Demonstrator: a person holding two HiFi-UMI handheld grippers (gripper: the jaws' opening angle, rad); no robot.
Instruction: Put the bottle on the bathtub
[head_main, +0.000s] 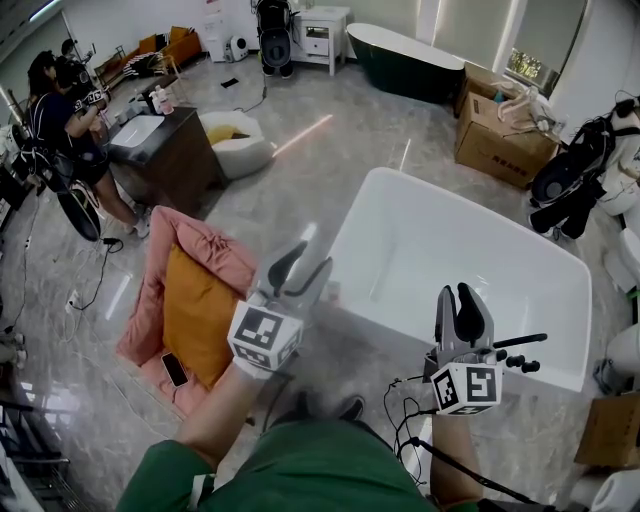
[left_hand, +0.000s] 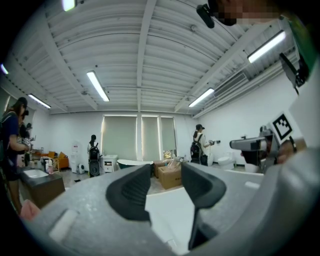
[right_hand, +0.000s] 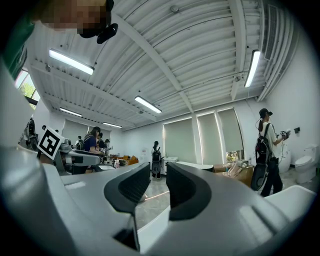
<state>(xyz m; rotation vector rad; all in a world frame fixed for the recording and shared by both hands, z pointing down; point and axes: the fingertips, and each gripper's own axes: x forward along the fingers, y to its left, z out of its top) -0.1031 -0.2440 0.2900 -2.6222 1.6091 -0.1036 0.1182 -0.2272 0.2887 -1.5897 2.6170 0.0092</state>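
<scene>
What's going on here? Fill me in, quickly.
A person in green stands at the white bathtub, a gripper in each hand. The left gripper and right gripper are held out by its near edge, fingers apart and empty. No bottle is held or set on the tub yet.

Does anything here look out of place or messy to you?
A pink padded mat with an orange cushion lies rumpled on the floor beside the white bathtub, and what looks like a phone sits on its edge, easy to step on.
</scene>
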